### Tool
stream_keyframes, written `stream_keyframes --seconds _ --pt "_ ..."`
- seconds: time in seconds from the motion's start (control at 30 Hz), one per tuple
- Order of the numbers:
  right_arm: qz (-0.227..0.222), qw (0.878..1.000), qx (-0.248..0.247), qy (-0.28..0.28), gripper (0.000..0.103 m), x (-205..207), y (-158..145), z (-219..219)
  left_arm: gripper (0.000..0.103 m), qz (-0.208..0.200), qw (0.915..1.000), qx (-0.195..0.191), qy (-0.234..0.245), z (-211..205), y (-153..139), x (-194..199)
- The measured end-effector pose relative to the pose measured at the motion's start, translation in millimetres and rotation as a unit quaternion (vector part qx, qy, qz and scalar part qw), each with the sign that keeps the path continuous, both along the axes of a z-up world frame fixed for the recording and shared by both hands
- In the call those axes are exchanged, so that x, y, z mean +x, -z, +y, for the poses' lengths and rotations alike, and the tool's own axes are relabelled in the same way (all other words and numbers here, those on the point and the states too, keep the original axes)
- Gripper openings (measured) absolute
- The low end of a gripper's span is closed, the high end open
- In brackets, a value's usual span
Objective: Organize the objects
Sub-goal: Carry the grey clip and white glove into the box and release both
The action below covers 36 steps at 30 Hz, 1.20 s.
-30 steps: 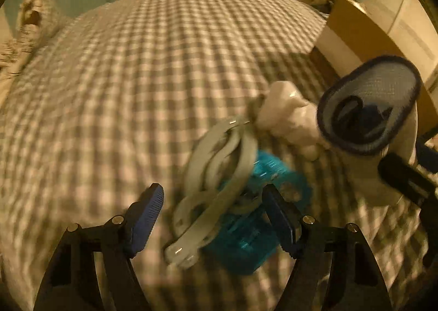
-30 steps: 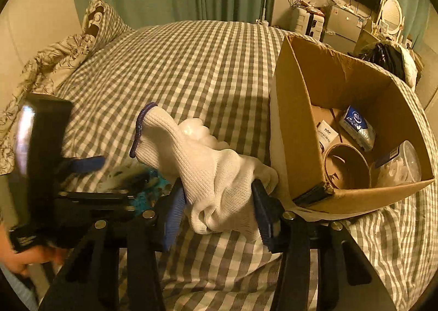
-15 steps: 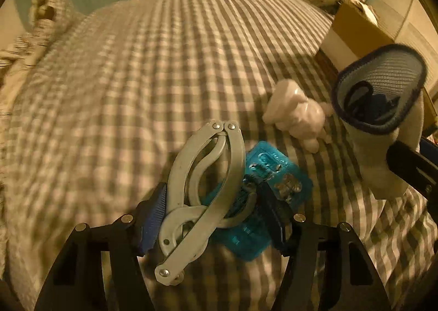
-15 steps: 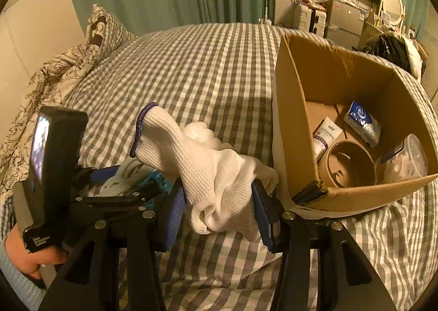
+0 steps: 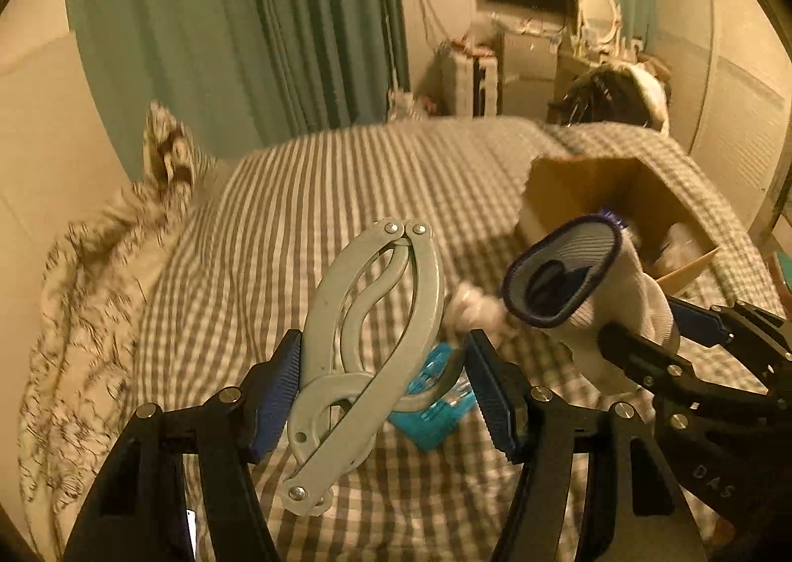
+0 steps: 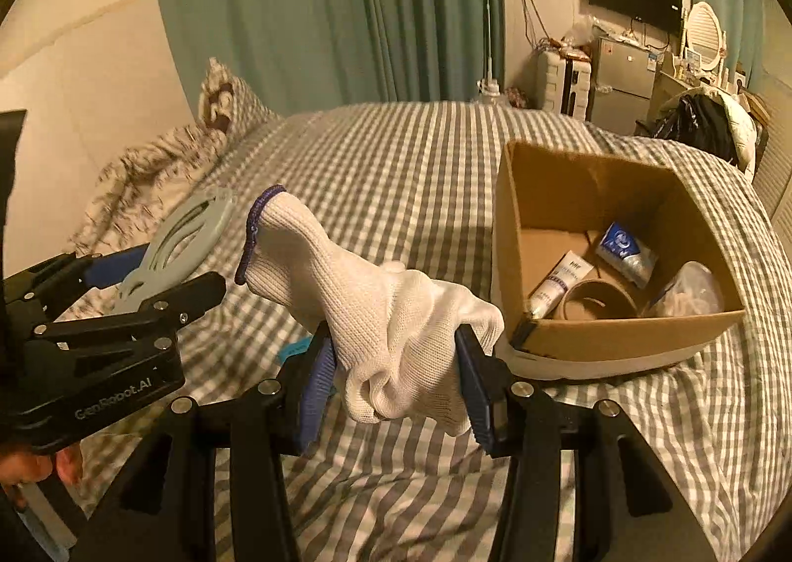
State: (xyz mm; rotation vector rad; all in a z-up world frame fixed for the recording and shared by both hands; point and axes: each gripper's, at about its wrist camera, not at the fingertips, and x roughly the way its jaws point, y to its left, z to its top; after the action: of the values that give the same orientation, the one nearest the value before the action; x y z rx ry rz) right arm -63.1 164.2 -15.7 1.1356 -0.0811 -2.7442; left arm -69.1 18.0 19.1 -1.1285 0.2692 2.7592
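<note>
My left gripper [image 5: 383,381] is shut on a grey folding hanger clip [image 5: 369,344] and holds it above the checked bed; the clip also shows in the right wrist view [image 6: 183,240]. My right gripper [image 6: 396,381] is shut on a white knit glove with a blue cuff [image 6: 376,309], also lifted; it shows in the left wrist view [image 5: 594,285]. A teal blister pack [image 5: 435,408] and a second white glove [image 5: 472,309] lie on the bed below. An open cardboard box [image 6: 609,349] stands to the right.
The box holds a tube [image 6: 557,282], a cardboard ring [image 6: 594,307], a blue packet [image 6: 626,253] and a clear bag [image 6: 688,290]. Pillows [image 6: 163,161] lie at the far left. Green curtains [image 6: 321,8] and furniture stand behind the bed.
My left gripper closed on the hanger clip and lifted it off the blister pack, tilting up. My right gripper rose with the glove.
</note>
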Motion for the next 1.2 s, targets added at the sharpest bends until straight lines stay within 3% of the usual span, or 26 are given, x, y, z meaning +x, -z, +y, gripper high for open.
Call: stream_keyframes --seconds 0.33,0.53,0.8,1.2 --pt "0.073 0.996 0.015 0.047 0.047 28.4 -73.1 64.7 0.066 0.037 0.9976 0.018 0.056 76.0 -37.6 6.3" --pt "0.091 0.994 0.019 0.065 0.047 13.8 -89.4 101.0 0.066 0.034 0.9953 0.016 0.089 128.4 -36.9 -16.7" --pt "0.075 0.993 0.003 0.087 0.047 -28.2 -79.2 160.1 0.066 0.015 0.9926 0.016 0.120 188.2 -15.3 -62.0" --pt "0.034 0.992 -0.023 0.122 0.050 -85.4 -35.8 216.5 0.070 -0.005 0.9911 0.058 0.120 214.7 15.9 -117.1"
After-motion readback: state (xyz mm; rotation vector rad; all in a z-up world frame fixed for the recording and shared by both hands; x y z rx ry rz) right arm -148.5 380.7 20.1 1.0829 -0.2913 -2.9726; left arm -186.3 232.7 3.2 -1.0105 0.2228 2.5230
